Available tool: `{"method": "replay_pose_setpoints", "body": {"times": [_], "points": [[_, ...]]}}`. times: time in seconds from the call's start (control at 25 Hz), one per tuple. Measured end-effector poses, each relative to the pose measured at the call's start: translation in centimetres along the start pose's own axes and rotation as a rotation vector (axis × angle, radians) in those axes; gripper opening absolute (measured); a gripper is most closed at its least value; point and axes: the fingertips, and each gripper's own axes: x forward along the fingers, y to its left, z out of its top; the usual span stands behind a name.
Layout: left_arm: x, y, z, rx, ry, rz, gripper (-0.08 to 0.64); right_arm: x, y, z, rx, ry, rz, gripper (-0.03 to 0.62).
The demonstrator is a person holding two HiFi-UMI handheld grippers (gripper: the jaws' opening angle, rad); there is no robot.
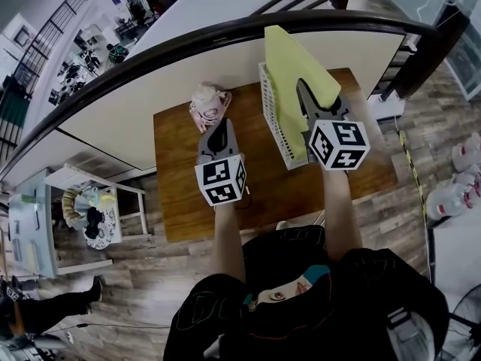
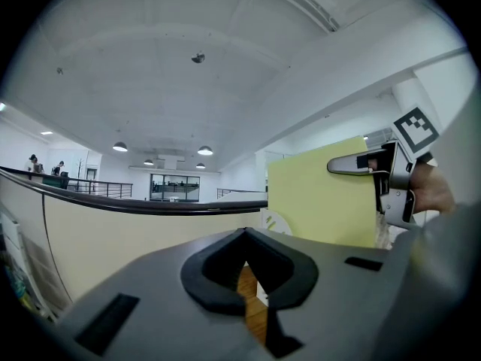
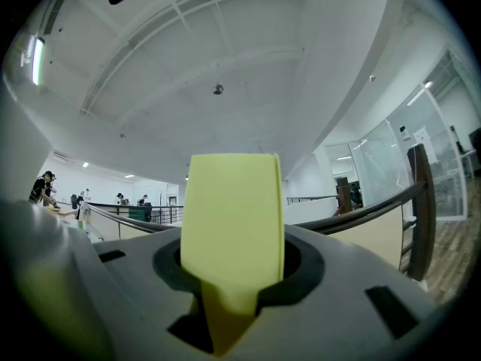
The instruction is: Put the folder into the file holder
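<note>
Folder stands clamped upright in my right gripper, its lower edge seemingly inside the white file holder. I'd lower it straight along the slot walls before letting go. My left gripper is closed, empty.

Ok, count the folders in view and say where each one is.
1. The yellow-green folder stands clamped in the right gripper, its lower part at the white file holder on the table. The holder may hide others.
</note>
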Motion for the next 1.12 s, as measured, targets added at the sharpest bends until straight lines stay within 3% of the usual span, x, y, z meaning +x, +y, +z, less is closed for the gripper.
{"method": "replay_pose_setpoints", "body": {"times": [0.52, 1.0, 1.12], "points": [[0.6, -0.4, -2.1, -0.009, 0.054, -0.025, 0.0, -0.5, 0.1, -1.0, 0.003, -0.057, 0.008, 0.16], [-0.7, 0.0, -7.4, -0.08, 0.149, -0.018, 0.001, -0.9, 1.3, -10.8, -0.017, 0.137, 0.004, 0.172], [-0.8, 0.3, -8.9, -0.099, 0.172, -0.015, 0.0, -0.8, 1.5, -12.1, -0.013, 0.143, 0.0, 0.175]]}}
